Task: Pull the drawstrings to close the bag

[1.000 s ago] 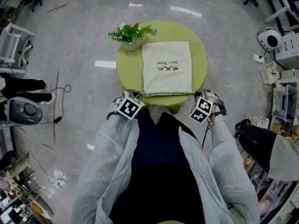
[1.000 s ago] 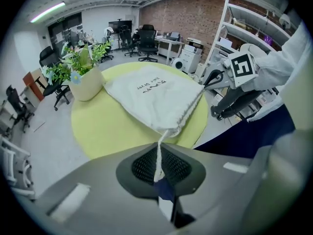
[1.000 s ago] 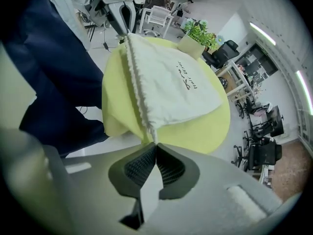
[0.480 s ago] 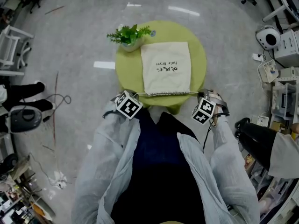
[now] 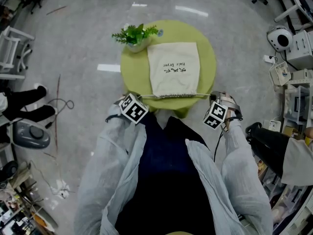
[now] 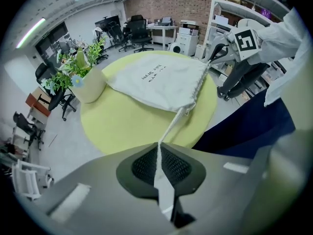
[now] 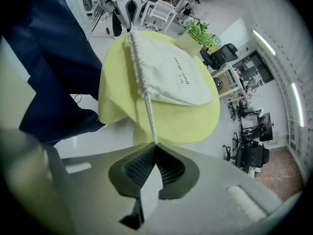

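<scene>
A cream cloth bag (image 5: 173, 68) with dark print lies flat on a round yellow-green table (image 5: 207, 53). Its near hem (image 5: 175, 96) is bunched into gathers. A white drawstring (image 6: 172, 124) runs taut from the bag's left corner into my left gripper (image 6: 157, 148), which is shut on it. The other drawstring (image 7: 148, 110) stretches from the right corner into my right gripper (image 7: 155, 148), also shut on it. In the head view the left gripper (image 5: 136, 102) and right gripper (image 5: 213, 102) sit at the table's near edge, either side of the bag.
A potted green plant (image 5: 135, 35) stands on the table's far left, beside the bag. Office chairs (image 5: 13, 48), cables and equipment (image 5: 293, 43) ring the table on a grey floor. A seated person's legs (image 5: 24, 102) show at the left.
Both grippers have moved slightly outward, the right one more. The bag's near hem has gathered narrower and the strings have drawn tighter.
</scene>
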`<state>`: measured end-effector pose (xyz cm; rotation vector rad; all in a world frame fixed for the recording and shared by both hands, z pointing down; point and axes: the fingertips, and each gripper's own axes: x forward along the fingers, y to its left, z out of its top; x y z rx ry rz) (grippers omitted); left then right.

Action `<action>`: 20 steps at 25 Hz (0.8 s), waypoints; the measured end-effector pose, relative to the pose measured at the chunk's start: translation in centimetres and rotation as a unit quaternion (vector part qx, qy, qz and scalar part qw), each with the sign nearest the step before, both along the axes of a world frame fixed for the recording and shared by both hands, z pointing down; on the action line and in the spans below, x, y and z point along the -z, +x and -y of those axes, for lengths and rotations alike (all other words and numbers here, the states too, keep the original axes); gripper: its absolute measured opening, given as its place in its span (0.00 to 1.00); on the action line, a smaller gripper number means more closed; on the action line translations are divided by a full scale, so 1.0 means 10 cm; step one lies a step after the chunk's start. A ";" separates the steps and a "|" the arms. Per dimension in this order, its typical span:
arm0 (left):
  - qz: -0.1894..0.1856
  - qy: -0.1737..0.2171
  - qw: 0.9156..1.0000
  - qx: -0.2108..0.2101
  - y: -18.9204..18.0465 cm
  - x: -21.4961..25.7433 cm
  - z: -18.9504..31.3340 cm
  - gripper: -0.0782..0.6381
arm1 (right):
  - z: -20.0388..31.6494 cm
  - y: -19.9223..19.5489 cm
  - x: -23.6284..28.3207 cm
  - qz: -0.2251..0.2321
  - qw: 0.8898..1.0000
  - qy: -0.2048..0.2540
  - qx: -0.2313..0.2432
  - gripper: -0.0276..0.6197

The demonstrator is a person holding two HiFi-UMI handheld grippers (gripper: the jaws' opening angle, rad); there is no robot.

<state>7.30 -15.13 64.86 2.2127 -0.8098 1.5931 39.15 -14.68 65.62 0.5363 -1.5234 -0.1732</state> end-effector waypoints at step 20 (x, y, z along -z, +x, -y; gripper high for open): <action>0.040 0.006 0.999 -0.012 -0.14 -0.08 0.04 0.14 | -0.04 0.35 0.08 -0.043 0.999 0.010 0.008 0.05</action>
